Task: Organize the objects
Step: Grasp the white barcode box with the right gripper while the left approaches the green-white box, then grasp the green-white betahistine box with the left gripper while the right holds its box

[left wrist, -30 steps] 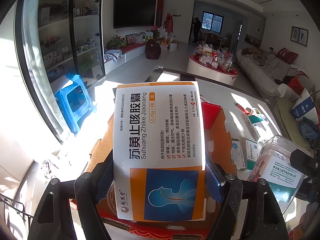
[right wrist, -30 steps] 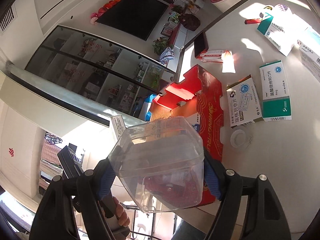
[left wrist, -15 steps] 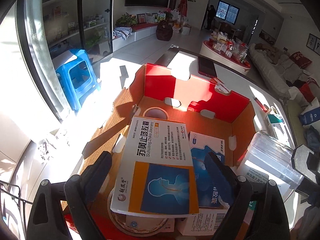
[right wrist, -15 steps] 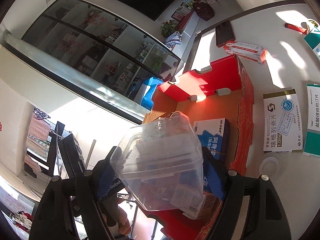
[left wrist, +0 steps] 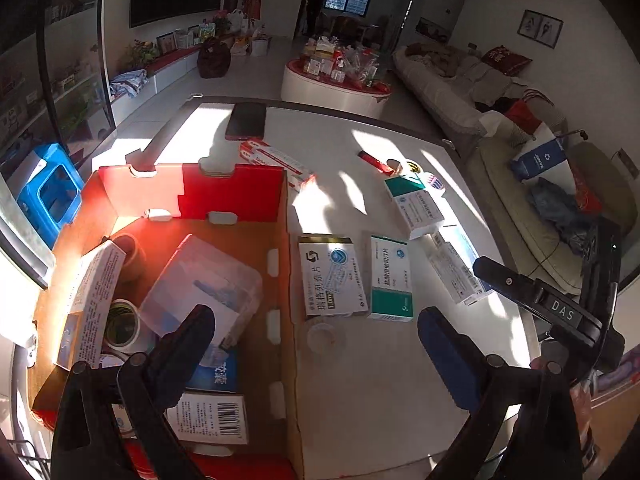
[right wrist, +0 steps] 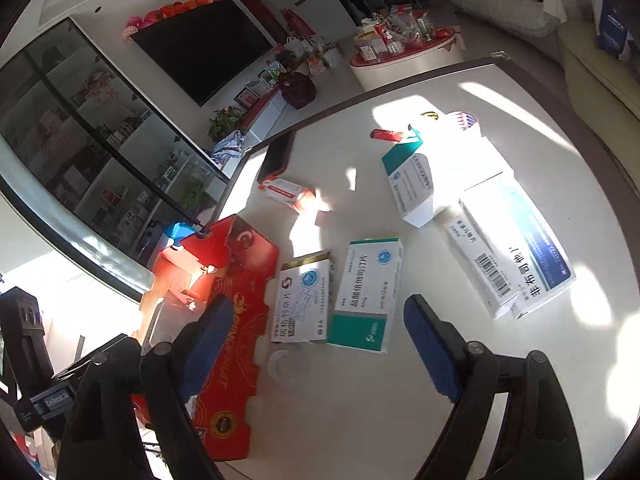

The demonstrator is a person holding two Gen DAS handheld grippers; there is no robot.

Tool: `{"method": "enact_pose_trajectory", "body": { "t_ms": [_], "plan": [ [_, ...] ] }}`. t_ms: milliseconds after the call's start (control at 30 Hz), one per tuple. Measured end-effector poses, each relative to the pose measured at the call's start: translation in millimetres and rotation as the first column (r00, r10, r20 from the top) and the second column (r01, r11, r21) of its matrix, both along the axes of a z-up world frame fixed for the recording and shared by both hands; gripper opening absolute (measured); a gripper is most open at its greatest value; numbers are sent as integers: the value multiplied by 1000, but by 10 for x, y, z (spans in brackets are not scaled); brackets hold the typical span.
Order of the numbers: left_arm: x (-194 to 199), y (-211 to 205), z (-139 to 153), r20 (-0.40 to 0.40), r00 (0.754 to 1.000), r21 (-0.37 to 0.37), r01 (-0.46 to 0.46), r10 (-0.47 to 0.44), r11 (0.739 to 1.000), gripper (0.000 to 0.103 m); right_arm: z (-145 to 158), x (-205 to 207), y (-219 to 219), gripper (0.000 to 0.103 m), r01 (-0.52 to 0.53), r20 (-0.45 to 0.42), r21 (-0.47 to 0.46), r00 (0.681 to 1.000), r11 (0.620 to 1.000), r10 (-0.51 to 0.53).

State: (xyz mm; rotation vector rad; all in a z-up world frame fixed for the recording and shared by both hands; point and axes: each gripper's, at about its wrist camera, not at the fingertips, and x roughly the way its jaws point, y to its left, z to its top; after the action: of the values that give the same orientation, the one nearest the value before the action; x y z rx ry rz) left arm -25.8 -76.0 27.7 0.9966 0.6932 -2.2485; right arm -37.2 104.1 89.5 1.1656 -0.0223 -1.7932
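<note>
I am hovering both hand-held grippers, left (left wrist: 312, 336) and right (right wrist: 316, 334), empty with the right's jaws opening, over the medicine boxes (left wrist: 388, 276) lying side by side on the desk (left wrist: 380, 400) right of the red carton (left wrist: 232, 188), risking pinching two together.

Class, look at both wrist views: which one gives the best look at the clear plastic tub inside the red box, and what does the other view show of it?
The left wrist view. It looks down into the red box, so the clear plastic tub shows lying inside. The right wrist view sees the box from outside, and only a glimpse of the tub shows over its wall.
</note>
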Motion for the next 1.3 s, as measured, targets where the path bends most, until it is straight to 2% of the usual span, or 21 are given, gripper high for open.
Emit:
{"method": "enact_pose_trajectory", "body": {
  "t_ms": [133, 200, 300, 367, 467, 533, 600, 700, 767, 800, 933, 1033, 1100, 1200, 1300],
  "plan": [
    [-621, 284, -108, 23, 996, -14, 83, -82, 996, 103, -85, -293, 142, 87, 22, -92, 88, 996, 996, -14],
    [-804, 269, -220, 49, 995, 27, 80, -82, 996, 103, -143, -351, 123, 87, 11, -126, 127, 992, 992, 5],
    [-796, 212, -337, 30, 998, 94, 56, -59, 994, 103, -234, -365, 18, 86, -34, -155, 157, 986, 987, 59],
    [-738, 194, -366, 51, 998, 79, 36, -40, 996, 103, -291, -346, -108, 83, -71, -189, 188, 976, 980, 107],
    [-639, 145, -361, 87, 996, 42, 8, -11, 999, 103, -439, -295, -322, 62, -136, -204, 257, 960, 957, 191],
    [-589, 103, -351, 102, 995, 24, -4, 2, 1000, 103, -603, -272, -429, 32, -161, -186, 327, 955, 931, 230],
    [-586, 73, -353, 117, 993, 5, -9, 8, 1000, 103, -744, -271, -445, 19, -173, -157, 351, 958, 920, 240],
    [-671, 81, -398, 144, 990, -6, 5, -4, 1000, 103, -731, -225, -350, 18, -170, -187, 328, 953, 929, 240],
    [-799, 108, -454, 157, 987, 3, 30, -30, 1000, 103, -644, -219, -214, 18, -164, -190, 280, 957, 946, 221],
    [-888, 143, -485, 170, 984, -3, 48, -46, 999, 103, -589, -245, -120, 18, -160, -170, 238, 964, 958, 203],
    [-1393, 336, -602, 252, 963, -105, 127, -97, 986, 103, -428, -412, 309, 18, -130, -20, 61, 991, 990, 131],
    [-1742, 411, -749, 291, 948, -123, 171, -129, 978, 103, -376, -463, 573, 18, -86, 25, 21, 996, 996, 85],
    [-1921, 396, -877, 336, 935, -135, 170, -116, 976, 103, -363, -473, 709, 18, -74, 50, 4, 996, 997, 74],
    [-2034, 303, -1035, 373, 925, -121, 131, -77, 984, 103, -330, -457, 866, 18, -61, 73, -15, 995, 998, 62],
    [-2045, 175, -1186, 378, 923, -33, 99, -80, 995, 103, -306, -450, 934, 18, -56, 82, -29, 995, 998, 58]
  ]
}}
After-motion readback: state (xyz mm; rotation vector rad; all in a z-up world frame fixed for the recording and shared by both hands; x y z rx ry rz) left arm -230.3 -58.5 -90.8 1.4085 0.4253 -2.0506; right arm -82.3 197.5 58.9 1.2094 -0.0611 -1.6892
